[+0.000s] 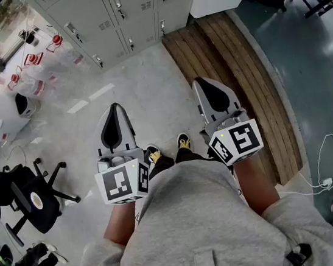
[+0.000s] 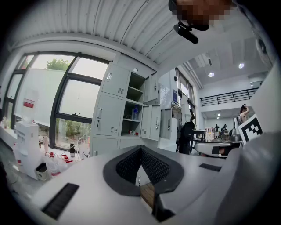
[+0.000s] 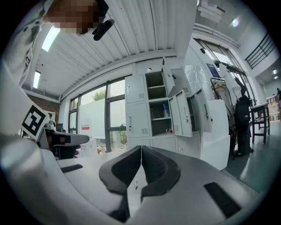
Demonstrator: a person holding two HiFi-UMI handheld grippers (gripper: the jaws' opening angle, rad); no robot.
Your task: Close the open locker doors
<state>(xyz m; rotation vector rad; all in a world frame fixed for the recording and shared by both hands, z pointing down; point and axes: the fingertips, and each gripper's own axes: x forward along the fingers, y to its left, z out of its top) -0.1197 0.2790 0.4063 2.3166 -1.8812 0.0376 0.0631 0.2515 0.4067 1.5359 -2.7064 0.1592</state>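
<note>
Along head view's top edge, lockers (image 1: 95,13) run cropped.

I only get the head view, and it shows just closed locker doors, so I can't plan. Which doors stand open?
Observer: In the right gripper view, the top door of one column is swung open to the right.
Operator: Only that one?
Observer: No, the middle door just below it is open too.
Operator: Anything inside those compartments?
Observer: A bottle stands on a shelf in the middle compartment.
</note>
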